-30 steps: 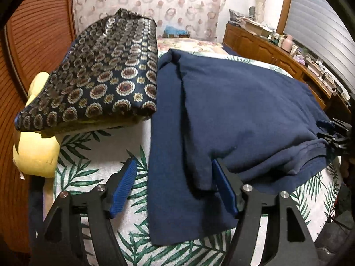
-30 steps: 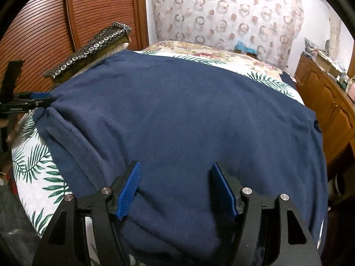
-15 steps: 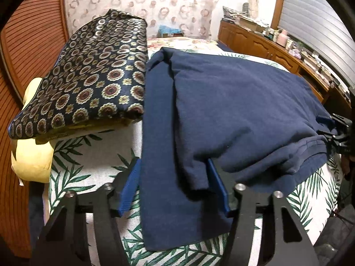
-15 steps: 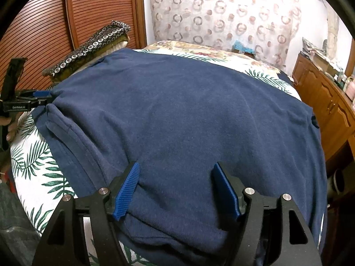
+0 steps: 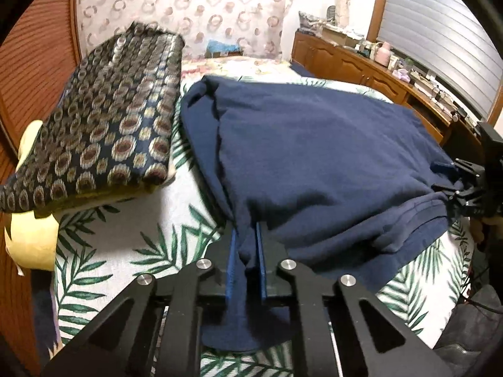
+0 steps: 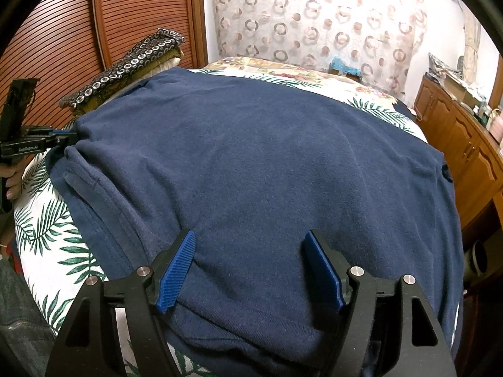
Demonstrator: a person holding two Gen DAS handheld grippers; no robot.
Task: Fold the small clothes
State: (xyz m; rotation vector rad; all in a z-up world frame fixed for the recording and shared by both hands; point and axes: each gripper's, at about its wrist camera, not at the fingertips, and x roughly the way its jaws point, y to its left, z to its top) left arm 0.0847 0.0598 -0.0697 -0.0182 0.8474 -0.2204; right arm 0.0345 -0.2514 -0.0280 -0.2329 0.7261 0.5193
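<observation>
A navy shirt [image 5: 330, 157] lies spread on the leaf-print bedspread [image 5: 110, 267], with one side folded over itself. My left gripper [image 5: 245, 229] is at the shirt's near corner. Its jaws are closing, and the blue pads pinch a bunched fold of the navy cloth, which hangs down between them. In the right wrist view the same shirt [image 6: 267, 157] fills the bed. My right gripper [image 6: 250, 235] stands open over the hem, its pads wide apart on the cloth. Each gripper shows in the other's view: the left gripper [image 6: 63, 135] at the far left, the right gripper [image 5: 446, 177] at the far right.
A folded dark cloth with round patterns [image 5: 103, 125] rests on a yellow pillow [image 5: 28, 235] left of the shirt. A slatted wooden door [image 6: 63, 47] stands behind it. Cluttered wooden cabinets [image 5: 361, 62] run along the right, and a patterned curtain [image 6: 314, 25] hangs behind the bed.
My left gripper's jaws went from wide open to pinched on the shirt's folded edge, and the cloth there is bunched and lifted. The right gripper has stayed put and open.
</observation>
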